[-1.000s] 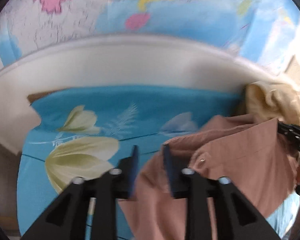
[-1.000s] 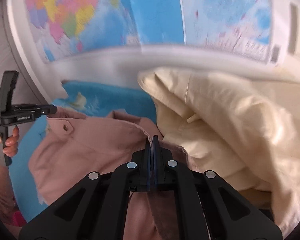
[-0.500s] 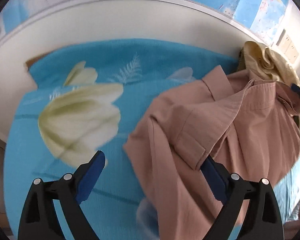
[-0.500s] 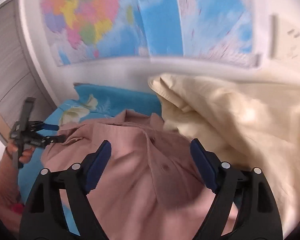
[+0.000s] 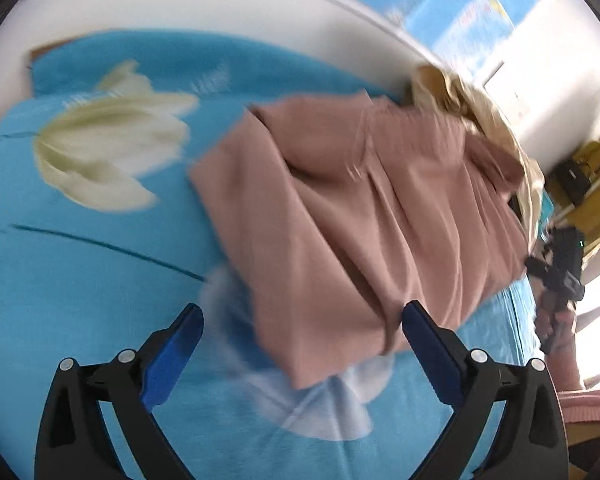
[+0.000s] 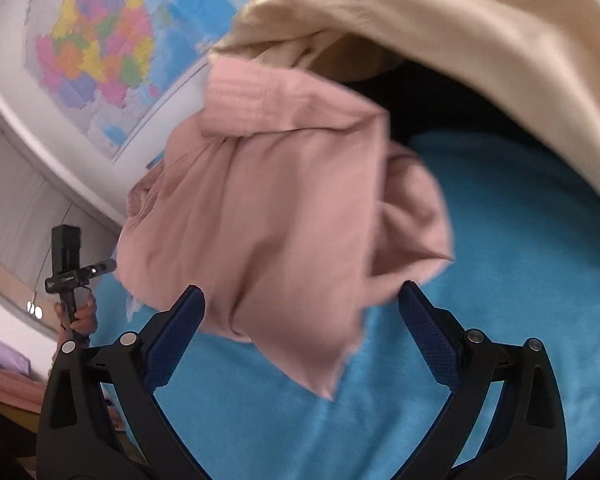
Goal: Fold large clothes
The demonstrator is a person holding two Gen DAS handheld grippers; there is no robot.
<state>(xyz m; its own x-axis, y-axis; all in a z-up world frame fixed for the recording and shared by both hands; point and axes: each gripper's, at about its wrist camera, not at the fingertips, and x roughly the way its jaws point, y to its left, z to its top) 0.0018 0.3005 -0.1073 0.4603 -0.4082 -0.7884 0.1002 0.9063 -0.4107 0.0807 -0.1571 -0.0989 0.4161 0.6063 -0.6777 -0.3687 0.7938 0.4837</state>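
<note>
Left wrist view shows the pink shirt (image 5: pixel 360 216) lying in a loose, creased heap on the blue bedspread (image 5: pixel 80 280), its near hem just ahead of the left gripper (image 5: pixel 300 344). That gripper's jaws have just been opening and now stand wide, with the shirt's lower edge in line between them but the pads pressing on nothing. From the right wrist view, the right gripper (image 6: pixel 300 316) is likewise spread wide after just opening, empty, with a drooping corner of the shirt (image 6: pixel 284 220) ahead of it; whether that corner rests on the bedspread is hard to tell through the blur. A cream garment (image 6: pixel 480 40) sits just behind the shirt, touching its far side.

The shirt looks like thin, limp woven cloth: light, not slippery, likely to sag and wrinkle wherever unsupported. Pinching it at firm edges, such as the hem corners or shoulder seams, should give the best control, one gripper to each side.
</note>
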